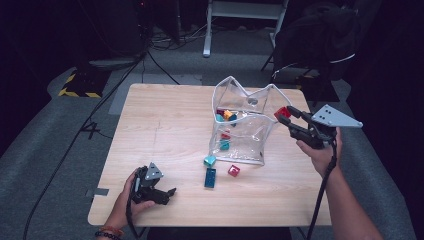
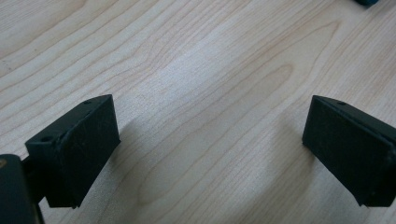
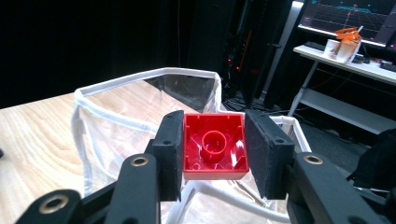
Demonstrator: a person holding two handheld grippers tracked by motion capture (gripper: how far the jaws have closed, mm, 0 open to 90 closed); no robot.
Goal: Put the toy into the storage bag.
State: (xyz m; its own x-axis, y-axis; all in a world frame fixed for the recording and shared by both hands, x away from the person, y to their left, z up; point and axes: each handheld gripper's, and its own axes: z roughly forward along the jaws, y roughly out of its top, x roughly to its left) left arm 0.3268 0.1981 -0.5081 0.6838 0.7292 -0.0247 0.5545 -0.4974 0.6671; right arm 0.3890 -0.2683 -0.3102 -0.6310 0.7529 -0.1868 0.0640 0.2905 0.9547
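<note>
My right gripper (image 1: 286,116) is shut on a red brick (image 1: 282,112), held in the air just right of the clear plastic bag (image 1: 243,145) and near its upper edge. In the right gripper view the red brick (image 3: 215,147) sits hollow side toward the camera between the two pads, above the bag's white-trimmed opening (image 3: 140,77). The bag holds several coloured bricks (image 1: 224,116). My left gripper (image 1: 169,196) rests on the table (image 1: 165,125) near its front left, open; in the left gripper view its jaws stand wide over bare wood (image 2: 210,84).
A teal cube (image 1: 209,160), a long blue brick (image 1: 210,177) and a small red cube (image 1: 233,170) lie on the table in front of the bag. Beyond the table's far edge are a dark chair (image 1: 320,35), cables and a desk frame on the floor.
</note>
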